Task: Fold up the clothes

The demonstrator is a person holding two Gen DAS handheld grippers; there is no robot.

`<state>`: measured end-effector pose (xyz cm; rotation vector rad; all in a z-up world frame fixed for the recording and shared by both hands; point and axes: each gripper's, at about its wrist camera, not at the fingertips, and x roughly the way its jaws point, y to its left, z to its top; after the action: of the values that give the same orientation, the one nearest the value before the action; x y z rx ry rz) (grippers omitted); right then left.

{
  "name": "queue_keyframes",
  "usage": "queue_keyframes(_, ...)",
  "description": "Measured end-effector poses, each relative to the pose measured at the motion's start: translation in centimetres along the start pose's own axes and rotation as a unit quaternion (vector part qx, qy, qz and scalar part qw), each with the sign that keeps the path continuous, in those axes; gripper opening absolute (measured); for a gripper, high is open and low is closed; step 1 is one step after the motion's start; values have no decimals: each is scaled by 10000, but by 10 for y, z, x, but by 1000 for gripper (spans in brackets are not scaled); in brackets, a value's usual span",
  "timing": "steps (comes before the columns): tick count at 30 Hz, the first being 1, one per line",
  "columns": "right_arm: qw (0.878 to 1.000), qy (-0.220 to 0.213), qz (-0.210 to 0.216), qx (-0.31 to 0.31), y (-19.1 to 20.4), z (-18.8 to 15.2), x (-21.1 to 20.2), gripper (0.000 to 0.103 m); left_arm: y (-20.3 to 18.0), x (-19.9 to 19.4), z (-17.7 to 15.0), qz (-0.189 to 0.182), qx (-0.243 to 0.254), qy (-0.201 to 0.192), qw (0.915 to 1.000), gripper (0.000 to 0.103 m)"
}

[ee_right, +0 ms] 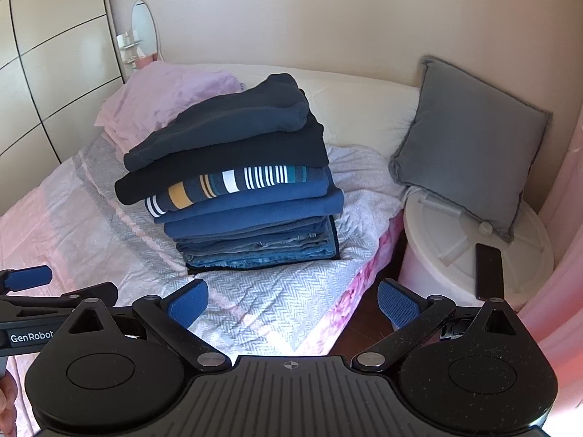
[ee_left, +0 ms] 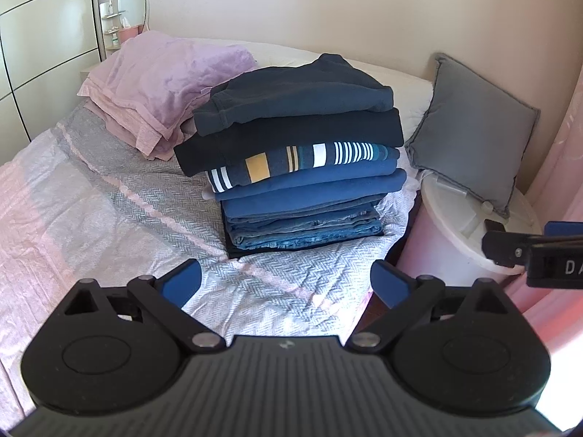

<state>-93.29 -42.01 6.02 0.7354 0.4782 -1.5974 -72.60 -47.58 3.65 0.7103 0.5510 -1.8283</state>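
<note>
Both jaws spread, empty: left gripper point(ee_left: 286, 284), right gripper point(ee_right: 293, 302). Tall stack of folded blue and navy clothes point(ee_left: 298, 153) sits mid-bed on herringbone bedspread point(ee_left: 120, 196). We judge nothing loose; keep clear, don't topple it.

Stack point(ee_left: 295, 153): soft matt knit tops over rougher faded denim at base. Bedspread point(ee_left: 120, 196): coarse herringbone weave, matt, creased. Pillow point(ee_left: 164, 83), far left: crinkled lilac cloth. Cushion point(ee_left: 473, 127), right: grey matt fabric. Tub point(ee_right: 455, 240): smooth white plastic, slight sheen. Grippers' bodies matt black plastic, metal pivots; pads point(ee_right: 399, 307) textured blue rubber-like.
</note>
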Motion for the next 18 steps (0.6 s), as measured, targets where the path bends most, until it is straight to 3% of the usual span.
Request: queue_keyframes(18,9994,48,88,-337,12,-1,3,102,-3,-1,-7,127,-195,9,9997,99)
